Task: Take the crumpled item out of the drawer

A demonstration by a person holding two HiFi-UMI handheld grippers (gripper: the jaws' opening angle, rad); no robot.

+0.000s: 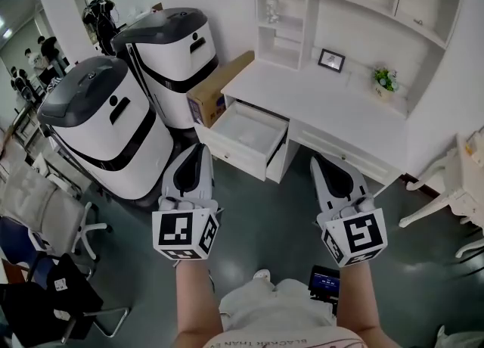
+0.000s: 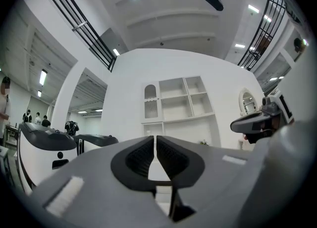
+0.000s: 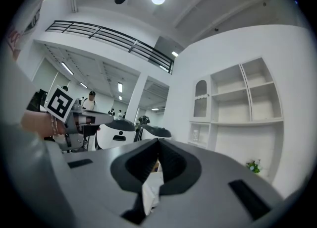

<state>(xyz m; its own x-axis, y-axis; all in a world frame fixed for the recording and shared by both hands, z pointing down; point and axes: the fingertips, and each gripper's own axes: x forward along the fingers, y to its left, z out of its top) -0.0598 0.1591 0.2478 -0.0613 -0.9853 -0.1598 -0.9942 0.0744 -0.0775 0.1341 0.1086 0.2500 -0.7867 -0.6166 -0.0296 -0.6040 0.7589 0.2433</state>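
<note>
Two grippers low in the head view, left gripper (image 2: 155,142) fingers pressed together with nothing between, right gripper (image 3: 158,147) fingers pinching crumpled white paper (image 3: 150,192), white desk (image 1: 325,97) with open drawer (image 1: 249,131) at frame centre, above both grippers.

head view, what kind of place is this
Probably a lab or test hall staged as a room: a white desk with an open drawer stands beside two large white-and-grey machines, with office chairs at the left.
</note>
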